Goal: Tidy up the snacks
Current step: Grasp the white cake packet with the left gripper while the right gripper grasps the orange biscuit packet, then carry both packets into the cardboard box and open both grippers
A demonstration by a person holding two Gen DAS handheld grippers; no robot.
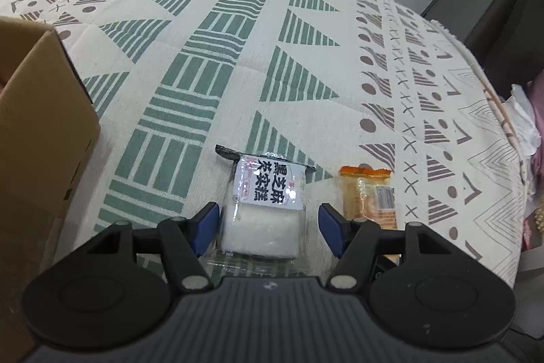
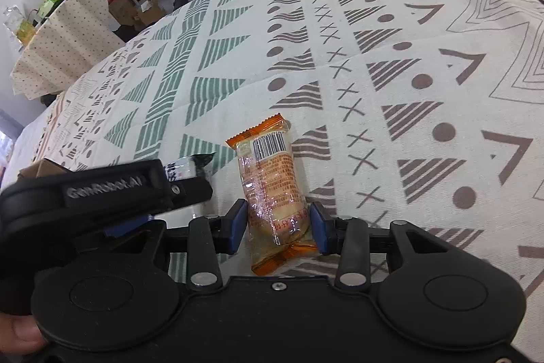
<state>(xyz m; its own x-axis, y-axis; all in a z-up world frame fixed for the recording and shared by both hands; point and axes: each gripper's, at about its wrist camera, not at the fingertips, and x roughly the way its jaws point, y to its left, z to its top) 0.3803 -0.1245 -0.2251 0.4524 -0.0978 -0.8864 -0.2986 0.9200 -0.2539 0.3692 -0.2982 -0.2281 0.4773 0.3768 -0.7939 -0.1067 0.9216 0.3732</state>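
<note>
A clear pack with a white cake and a black-and-white label (image 1: 263,210) lies on the patterned cloth (image 1: 238,39). My left gripper (image 1: 268,227) straddles it, open, with a gap left at the right blue pad (image 1: 331,232). An orange-ended snack pack (image 2: 272,189) lies just to its right, also visible in the left wrist view as the orange pack (image 1: 374,196). My right gripper (image 2: 278,223) has its blue pads against both sides of that pack, which still rests on the cloth. The left gripper's black body (image 2: 102,193) shows beside it, covering most of the white cake pack (image 2: 183,169).
A brown cardboard box (image 1: 34,142) stands at the left, close to the left gripper. The cloth-covered surface drops off at the right edge (image 1: 503,159). A second dotted-cloth table with bottles (image 2: 51,33) stands in the far background. A thumb (image 2: 17,332) shows at the lower left.
</note>
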